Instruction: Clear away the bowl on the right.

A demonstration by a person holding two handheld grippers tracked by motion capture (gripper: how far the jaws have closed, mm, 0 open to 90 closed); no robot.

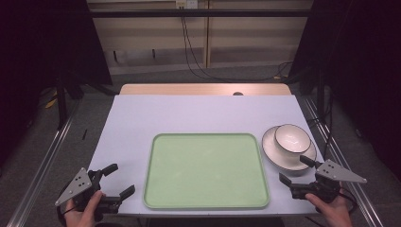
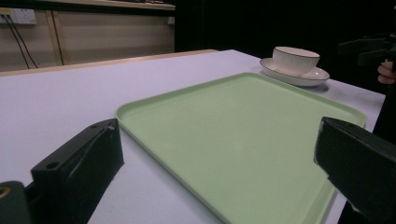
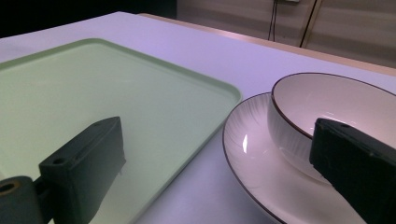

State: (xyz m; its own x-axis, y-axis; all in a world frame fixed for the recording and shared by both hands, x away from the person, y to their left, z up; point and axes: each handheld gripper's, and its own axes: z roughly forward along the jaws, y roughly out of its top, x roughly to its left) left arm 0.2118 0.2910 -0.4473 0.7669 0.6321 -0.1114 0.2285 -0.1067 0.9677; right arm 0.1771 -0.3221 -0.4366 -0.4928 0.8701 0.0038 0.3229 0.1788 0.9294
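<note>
Since the white ceramic bowl point(image 1: 292, 138) on its saucer point(image 1: 283, 158) looks hard, slick and breakable, the right gripper point(image 1: 297, 170), jaws wide and empty like the left gripper point(image 1: 119, 179), should probably pinch its near rim.

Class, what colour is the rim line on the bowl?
Dark brown on a white bowl; the right gripper view shows it best.

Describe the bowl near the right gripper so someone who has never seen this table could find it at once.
Start at the big green tray in the middle of the table. Just off its far right corner sits a white plate, and the bowl stands on it, ahead of the open right gripper. It is white, ribbed outside, with a thin dark rim, and deeper than the flat plate beneath.
</note>
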